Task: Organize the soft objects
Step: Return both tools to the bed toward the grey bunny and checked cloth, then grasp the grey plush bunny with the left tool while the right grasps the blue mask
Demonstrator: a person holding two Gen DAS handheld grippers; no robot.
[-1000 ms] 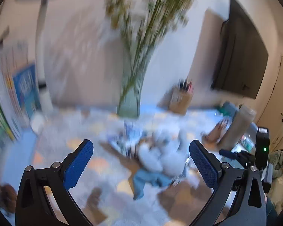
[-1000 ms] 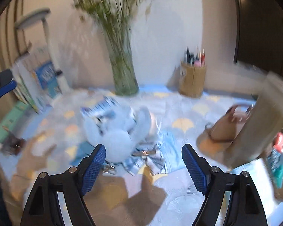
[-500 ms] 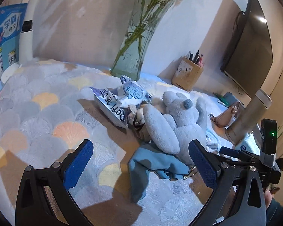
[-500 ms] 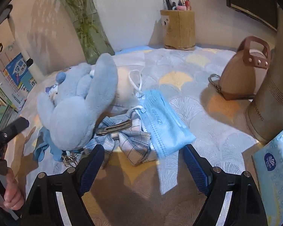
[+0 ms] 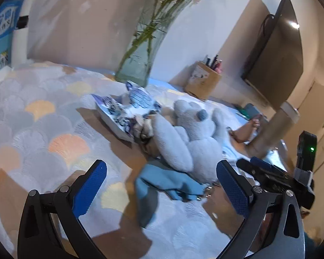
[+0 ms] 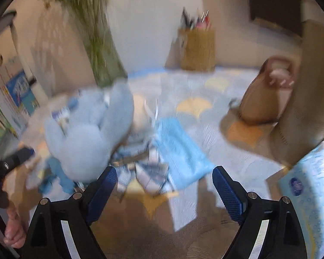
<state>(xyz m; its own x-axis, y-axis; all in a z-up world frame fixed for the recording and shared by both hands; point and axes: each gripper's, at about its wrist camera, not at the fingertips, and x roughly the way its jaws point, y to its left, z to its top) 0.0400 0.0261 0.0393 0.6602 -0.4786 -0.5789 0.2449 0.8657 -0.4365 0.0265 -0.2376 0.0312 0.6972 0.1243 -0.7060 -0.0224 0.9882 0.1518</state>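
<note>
A pale blue plush toy [image 5: 192,138] lies on the patterned table cover, also in the right wrist view [image 6: 86,133]. A blue cloth [image 5: 162,183] lies in front of it. A light blue face mask [image 6: 181,149] and a plaid bow [image 6: 144,172] lie beside the plush. A crumpled printed packet [image 5: 127,110] lies behind it. My left gripper [image 5: 159,187] is open, just short of the blue cloth. My right gripper [image 6: 164,185] is open above the plaid bow and mask. Both are empty.
A glass vase with green stems [image 5: 140,64] and a wooden pen holder [image 5: 203,82] stand at the back. A brown small bag [image 6: 263,99] and a tall beige cylinder [image 6: 306,99] stand right. A tissue pack [image 6: 308,190] lies near right. Books [image 6: 17,95] stand left.
Both grippers dropped from a raised view down towards the pile. The left one edged closer to the blue cloth. The right view is now blurred from motion.
</note>
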